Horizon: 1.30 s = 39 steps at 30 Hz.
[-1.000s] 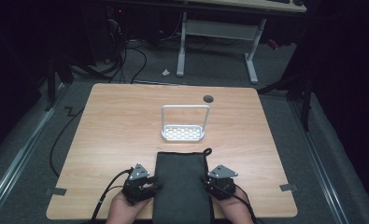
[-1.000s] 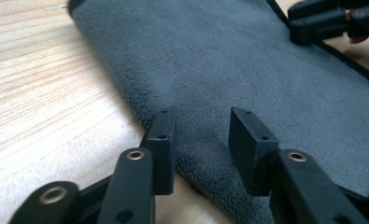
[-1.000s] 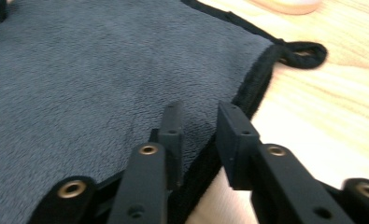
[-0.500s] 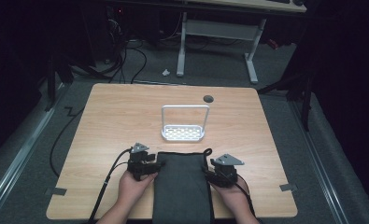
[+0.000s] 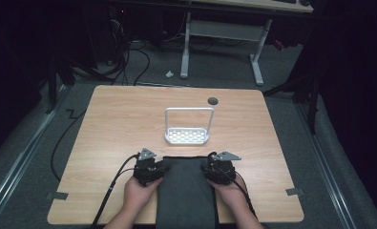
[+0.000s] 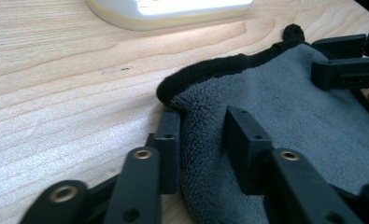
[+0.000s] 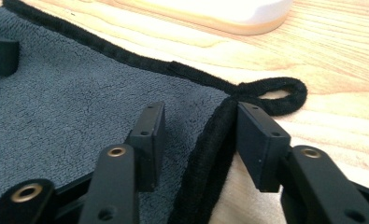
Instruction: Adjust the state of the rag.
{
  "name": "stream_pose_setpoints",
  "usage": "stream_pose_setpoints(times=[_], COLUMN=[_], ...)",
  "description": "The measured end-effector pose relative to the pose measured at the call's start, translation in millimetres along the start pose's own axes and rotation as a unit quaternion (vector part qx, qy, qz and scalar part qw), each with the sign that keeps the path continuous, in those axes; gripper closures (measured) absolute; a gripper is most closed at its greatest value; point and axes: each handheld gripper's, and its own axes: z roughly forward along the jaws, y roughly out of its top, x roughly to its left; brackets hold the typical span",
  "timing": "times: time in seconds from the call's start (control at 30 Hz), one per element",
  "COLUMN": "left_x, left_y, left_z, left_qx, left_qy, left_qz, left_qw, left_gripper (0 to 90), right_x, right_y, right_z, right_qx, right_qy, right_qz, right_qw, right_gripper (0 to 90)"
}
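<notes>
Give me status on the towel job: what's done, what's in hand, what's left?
Done: the grey towel lies flat at the table's near edge, with both grippers at its far corners. In hand: the left gripper and right gripper each straddle a corner hem; their jaws have just been closing but are not clamped yet. Left: grip and move the towel, likely toward the white rack, which holds nothing.

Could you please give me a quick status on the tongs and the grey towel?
Left tongs and right tongs straddle the grey towel far corners, jaws just closing. White rack beyond, apart.
</notes>
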Motion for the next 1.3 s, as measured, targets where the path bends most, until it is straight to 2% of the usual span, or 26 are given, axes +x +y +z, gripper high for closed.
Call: stream_pose_setpoints(times=[0.13, 0.23, 0.33, 0.43, 0.53, 0.63, 0.7, 0.87, 0.9, 1.0, 1.03, 1.13, 1.3], left_x=[2.2, 1.3, 1.4, 0.7, 0.5, 2.1, 1.5, -2.7, -2.6, -3.5, -3.9, -8.1, -14.2], left_y=[-0.3, -0.6, -0.7, -0.7, -0.9, -0.9, -1.1, -1.4, -0.8, -0.5, -0.1, 1.9, 9.6], left_z=[-0.5, -0.5, -0.5, -0.6, -1.2, -2.0, -2.5, -5.4, -6.0, -6.7, -7.3, -11.1, -20.5], left_qx=[0.000, 0.002, 0.002, 0.001, 0.000, 0.002, -0.003, -0.016, -0.015, -0.019, -0.022, -0.034, -0.059], left_qy=[-0.005, -0.003, -0.006, -0.006, -0.006, -0.013, -0.013, -0.006, -0.008, -0.005, -0.003, 0.008, 0.010], left_qz=[-0.012, -0.010, -0.006, -0.003, -0.002, -0.005, -0.004, 0.015, 0.009, 0.010, 0.009, 0.021, 0.027], left_qw=[0.9999, 0.9999, 1.0000, 1.0000, 1.0000, 0.9999, 0.9999, 0.9997, 0.9998, 0.9998, 0.9997, 0.9992, 0.9978], left_gripper=[71.0, 74.4, 78.4, 79.7, 80.5, 80.8, 80.8, 81.0, 81.0, 81.5, 81.7, 83.5, 84.0], right_x=[-0.3, 1.2, 3.7, 5.3, 5.1, 6.2, 7.4, 9.6, 10.1, 10.9, 11.5, 14.6, 18.3], right_y=[-0.1, -0.1, -1.5, -2.7, -2.7, -3.9, -3.9, -1.9, -1.6, -0.9, -0.7, 1.1, 5.7], right_z=[0.1, -0.4, -0.4, -0.3, -0.7, -3.9, -5.8, -16.0, -17.5, -20.0, -20.7, -23.7, -35.5], right_qx=[-0.003, 0.000, -0.003, -0.006, -0.007, -0.019, -0.025, -0.047, -0.050, -0.058, -0.061, -0.073, -0.101], right_qy=[-0.001, 0.004, 0.006, 0.008, 0.011, 0.004, 0.002, 0.001, 0.002, 0.002, 0.000, -0.008, -0.015], right_qz=[0.009, 0.013, 0.007, 0.003, 0.000, -0.017, -0.018, -0.025, -0.024, -0.025, -0.026, -0.039, -0.048], right_qw=[1.0000, 0.9999, 1.0000, 0.9999, 0.9999, 0.9997, 0.9995, 0.9986, 0.9985, 0.9980, 0.9978, 0.9966, 0.9937], right_gripper=[62.3, 69.9, 76.3, 79.5, 80.5, 80.8, 80.8, 80.7, 80.7, 80.7, 80.6, 80.7, 80.7])
